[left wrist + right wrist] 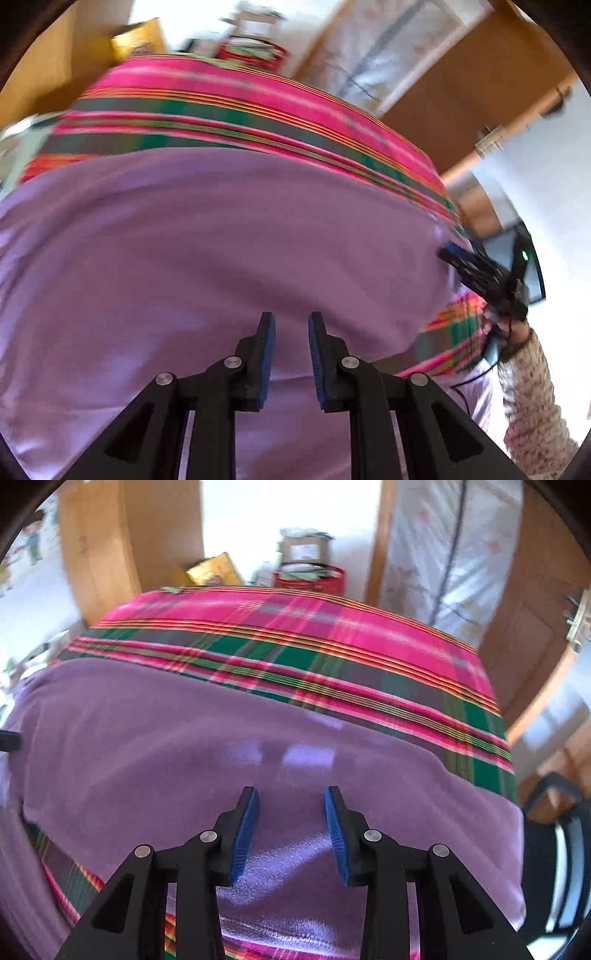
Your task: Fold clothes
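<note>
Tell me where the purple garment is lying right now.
The purple garment lies spread on the pink plaid cloth in both wrist views, covering its near part, with plaid showing beyond it.

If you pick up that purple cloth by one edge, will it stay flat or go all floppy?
Probably floppy: the purple cloth lies in soft waves and follows the surface under it, so it would likely droop and hang. It looks fuzzy rather than shiny, so it may slide little on the plaid cover. It likely bunches up if pushed, as its wrinkles suggest.

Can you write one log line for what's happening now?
purple garment: spread on plaid cloth | left hand-held gripper: open, empty | right hand-held gripper: open, empty
</note>
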Demonstrator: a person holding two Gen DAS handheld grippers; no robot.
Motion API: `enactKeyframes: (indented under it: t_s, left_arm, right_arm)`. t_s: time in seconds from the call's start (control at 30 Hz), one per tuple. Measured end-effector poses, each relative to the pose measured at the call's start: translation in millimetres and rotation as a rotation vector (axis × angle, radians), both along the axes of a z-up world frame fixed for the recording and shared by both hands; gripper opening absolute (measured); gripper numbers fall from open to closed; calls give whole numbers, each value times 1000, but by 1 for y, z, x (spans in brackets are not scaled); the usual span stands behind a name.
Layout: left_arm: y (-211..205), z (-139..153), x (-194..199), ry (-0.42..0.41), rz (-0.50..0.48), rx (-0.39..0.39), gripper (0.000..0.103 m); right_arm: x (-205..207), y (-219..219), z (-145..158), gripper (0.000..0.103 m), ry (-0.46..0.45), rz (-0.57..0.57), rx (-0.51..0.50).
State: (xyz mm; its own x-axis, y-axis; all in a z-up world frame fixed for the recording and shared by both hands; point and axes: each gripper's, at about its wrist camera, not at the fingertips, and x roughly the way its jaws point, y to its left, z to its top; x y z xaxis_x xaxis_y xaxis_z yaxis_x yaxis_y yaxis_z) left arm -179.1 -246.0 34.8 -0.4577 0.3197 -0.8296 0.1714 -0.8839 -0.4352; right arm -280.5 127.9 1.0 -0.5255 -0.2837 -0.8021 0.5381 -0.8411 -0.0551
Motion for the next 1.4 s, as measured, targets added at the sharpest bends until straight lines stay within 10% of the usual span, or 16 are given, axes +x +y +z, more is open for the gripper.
enactKeyframes:
  t_s: [0.5, 0.87, 1.23, 1.4]
  left_arm:
    - [-54, -27, 45, -52, 111, 48, 19]
    - [-103, -16, 59, 10, 196, 89, 19]
    - [-166, 8, 34, 90, 327, -7, 19]
    - [-198, 16, 21, 97, 430, -186, 36]
  right_arm:
    - [120, -129, 4, 38, 3, 442, -76]
    - [114, -149, 0, 38, -1, 377, -39]
    - [135, -198, -6, 38, -11, 483, -61]
    - [129, -192, -10, 38, -44, 451, -94]
